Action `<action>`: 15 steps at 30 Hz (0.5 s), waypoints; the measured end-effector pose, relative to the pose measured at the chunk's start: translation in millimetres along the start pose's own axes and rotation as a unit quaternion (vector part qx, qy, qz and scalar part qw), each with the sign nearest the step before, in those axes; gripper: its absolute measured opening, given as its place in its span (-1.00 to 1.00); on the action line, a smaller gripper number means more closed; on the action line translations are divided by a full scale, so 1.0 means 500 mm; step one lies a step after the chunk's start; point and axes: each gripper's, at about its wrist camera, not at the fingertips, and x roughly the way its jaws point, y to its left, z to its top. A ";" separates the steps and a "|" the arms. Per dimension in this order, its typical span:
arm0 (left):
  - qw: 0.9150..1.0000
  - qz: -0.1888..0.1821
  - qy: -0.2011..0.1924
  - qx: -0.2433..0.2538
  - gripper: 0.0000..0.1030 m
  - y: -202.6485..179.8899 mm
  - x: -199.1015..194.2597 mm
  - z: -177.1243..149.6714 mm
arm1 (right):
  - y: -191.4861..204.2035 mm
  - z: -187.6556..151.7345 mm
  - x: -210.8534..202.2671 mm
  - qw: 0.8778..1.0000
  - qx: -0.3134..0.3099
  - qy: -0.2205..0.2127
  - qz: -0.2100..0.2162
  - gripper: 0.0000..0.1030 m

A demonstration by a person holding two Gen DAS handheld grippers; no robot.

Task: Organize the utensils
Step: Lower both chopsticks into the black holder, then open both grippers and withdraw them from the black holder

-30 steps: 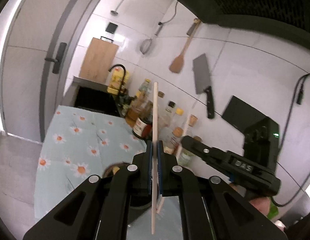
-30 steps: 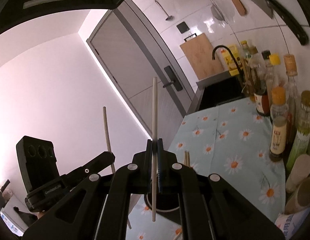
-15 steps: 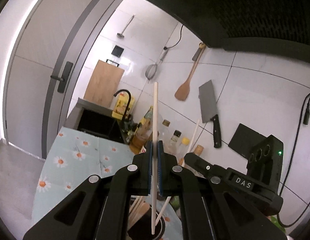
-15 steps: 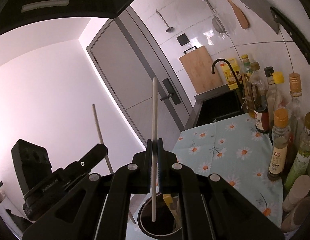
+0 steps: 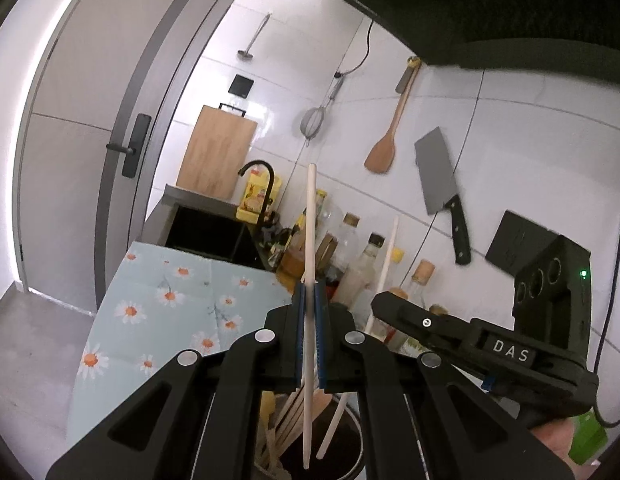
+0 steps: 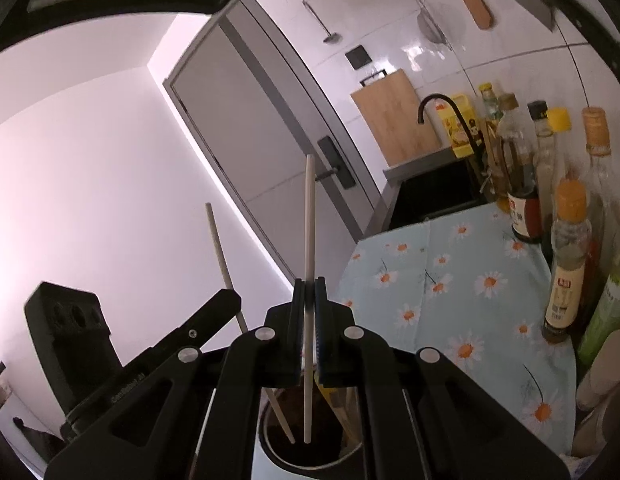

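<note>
Chopstick [image 5: 310, 240] upright, clamped between left jaws, tip inside holder [image 5: 349, 468].

Wall: cleaver [image 5: 439, 178], wooden spatula [image 5: 383, 148], strainer [image 5: 314, 125], cutting board [image 5: 216, 152]. Bench with daisy-print cloth [image 5: 166, 300]: bottles [image 6: 567, 256] beside the sink [image 5: 214, 236]; grey door [image 5: 90, 128].

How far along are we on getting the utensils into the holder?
Several utensils already stand in the dark holder. In hand: the left tongs and right tongs each clamp a chopstick, tips inside the holder's mouth. Left: release both.
</note>
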 end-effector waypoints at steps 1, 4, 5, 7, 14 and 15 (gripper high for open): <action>1.000 0.001 0.002 -0.001 -0.93 0.001 0.001 -0.003 | -0.001 -0.005 0.003 1.000 0.001 0.003 0.001 -0.88; 1.000 0.006 0.007 -0.002 -0.93 0.005 0.003 -0.012 | -0.002 -0.015 0.009 1.000 0.000 0.011 0.000 -0.88; 1.000 0.006 0.009 -0.004 -0.92 0.008 0.004 -0.014 | -0.003 -0.017 0.010 1.000 0.002 0.014 0.002 -0.88; 1.000 0.006 0.018 -0.009 -0.91 0.011 0.005 -0.017 | -0.007 -0.019 0.012 1.000 0.011 0.020 0.007 -0.88; 0.999 0.011 0.036 -0.013 -0.91 0.011 0.003 -0.020 | -0.015 -0.012 -0.001 1.000 0.025 0.016 0.009 -0.71; 0.999 0.010 0.035 -0.014 -0.91 0.012 0.002 -0.020 | -0.014 -0.012 -0.004 1.000 0.026 0.015 0.009 -0.71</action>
